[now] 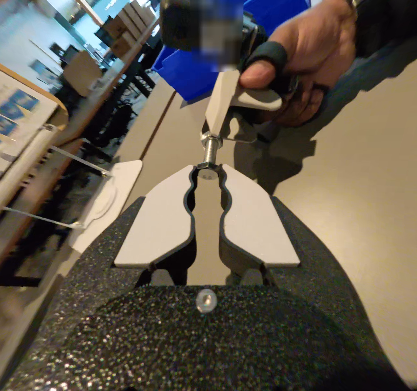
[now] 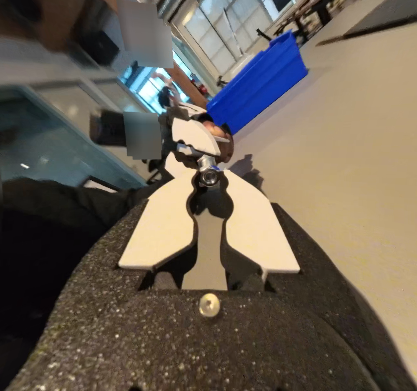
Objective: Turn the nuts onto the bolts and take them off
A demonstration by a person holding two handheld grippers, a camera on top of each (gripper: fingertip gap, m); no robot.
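Observation:
In the left wrist view my left gripper (image 1: 207,169) is shut on the hex head of a silver bolt (image 1: 209,149), held above the table. The threaded shank points away from me. A silver nut (image 1: 208,136) sits at its far end, and my right gripper (image 1: 214,134) grips that nut from beyond, held by a hand (image 1: 304,59). In the right wrist view my right gripper (image 2: 208,175) is shut on the nut (image 2: 208,178), seen end-on. The left gripper (image 2: 203,157) holds the bolt head (image 2: 204,161) just behind it.
Blue plastic bins (image 1: 194,73) stand on the beige table (image 1: 338,199) behind the grippers; they also show in the right wrist view (image 2: 255,95). A white panel on metal rods (image 1: 108,199) lies at the left. Desks and shelves fill the background. My left and right fingertips are right by each other.

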